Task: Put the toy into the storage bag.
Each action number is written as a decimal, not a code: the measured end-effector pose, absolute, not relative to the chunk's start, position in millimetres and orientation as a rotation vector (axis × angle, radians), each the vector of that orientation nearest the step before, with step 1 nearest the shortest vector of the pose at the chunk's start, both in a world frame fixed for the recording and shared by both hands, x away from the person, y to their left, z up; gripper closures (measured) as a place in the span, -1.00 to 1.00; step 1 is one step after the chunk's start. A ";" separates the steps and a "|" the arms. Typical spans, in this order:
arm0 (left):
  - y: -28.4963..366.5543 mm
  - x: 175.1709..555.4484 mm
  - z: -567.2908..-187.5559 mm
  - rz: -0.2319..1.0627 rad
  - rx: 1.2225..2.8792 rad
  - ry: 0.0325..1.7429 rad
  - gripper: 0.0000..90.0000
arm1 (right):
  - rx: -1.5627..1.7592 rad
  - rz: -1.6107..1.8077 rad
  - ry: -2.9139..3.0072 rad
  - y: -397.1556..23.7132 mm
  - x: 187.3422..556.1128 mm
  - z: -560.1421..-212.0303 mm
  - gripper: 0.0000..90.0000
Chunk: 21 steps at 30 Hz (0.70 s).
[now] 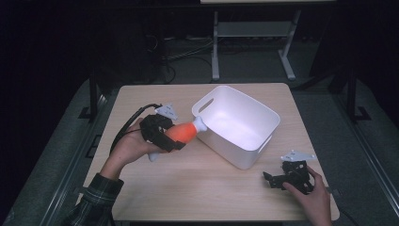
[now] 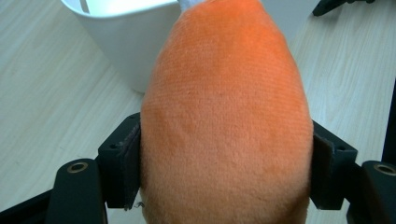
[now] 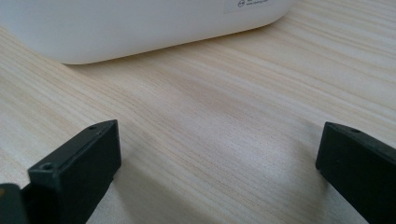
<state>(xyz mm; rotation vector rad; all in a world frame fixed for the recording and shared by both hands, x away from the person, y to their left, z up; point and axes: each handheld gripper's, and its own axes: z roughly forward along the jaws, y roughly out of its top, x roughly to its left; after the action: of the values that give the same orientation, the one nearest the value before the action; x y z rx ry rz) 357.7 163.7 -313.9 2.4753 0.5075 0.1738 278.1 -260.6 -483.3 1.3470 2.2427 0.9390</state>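
Note:
An orange plush toy point(image 1: 181, 133) with a white tip point(image 1: 199, 124) hangs above the table, and my left gripper point(image 1: 165, 140) is shut on its fat middle. Its white tip reaches the near-left rim of a white plastic bin point(image 1: 261, 139) with cut-out handles. Up close in the left gripper view, the orange plush toy point(image 2: 226, 112) bulges between both black jaws, with the white bin point(image 2: 126, 51) just beyond it. My right gripper point(image 1: 271, 179) rests low on the table at the front right, open, with bare wood between its jaws. The right gripper view has the white bin point(image 3: 140, 28) close ahead.
The light wood table point(image 1: 197, 188) ends a little in front of both hands. A metal table frame point(image 1: 216, 47) and cables lie on the dark floor behind. Open wood lies between the two hands.

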 end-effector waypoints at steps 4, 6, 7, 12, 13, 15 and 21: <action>161.9 361.9 -308.7 0.172 2.476 0.502 -0.42 | 1.348 0.939 2.242 -260.5 278.1 -483.3 -1.00; 160.6 363.5 -305.6 0.174 2.470 0.506 -0.42 | 1.348 0.939 2.243 -260.5 278.0 -483.2 -1.00; 160.2 364.6 -303.7 0.177 2.471 0.500 -0.42 | 1.347 0.938 2.243 -260.6 278.0 -483.3 -1.00; 157.9 370.4 -293.7 0.178 2.463 0.498 -0.42 | 1.348 0.939 2.243 -260.5 278.0 -483.2 -1.00; 157.3 371.9 -292.1 0.174 2.459 0.500 -0.42 | 1.347 0.939 2.243 -260.6 278.1 -483.3 -1.00; 156.7 374.9 -289.0 0.177 2.468 0.493 -0.42 | 1.347 0.939 2.243 -260.6 278.1 -483.3 -1.00; 153.8 382.6 -281.8 0.182 2.476 0.495 -0.42 | 1.347 0.939 2.243 -260.6 278.1 -483.2 -1.00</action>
<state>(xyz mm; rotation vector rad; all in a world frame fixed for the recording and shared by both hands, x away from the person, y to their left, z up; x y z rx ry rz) 382.6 153.8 -281.8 2.4761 0.4949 0.1818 278.1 -260.6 -483.2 1.3470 2.2432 0.9388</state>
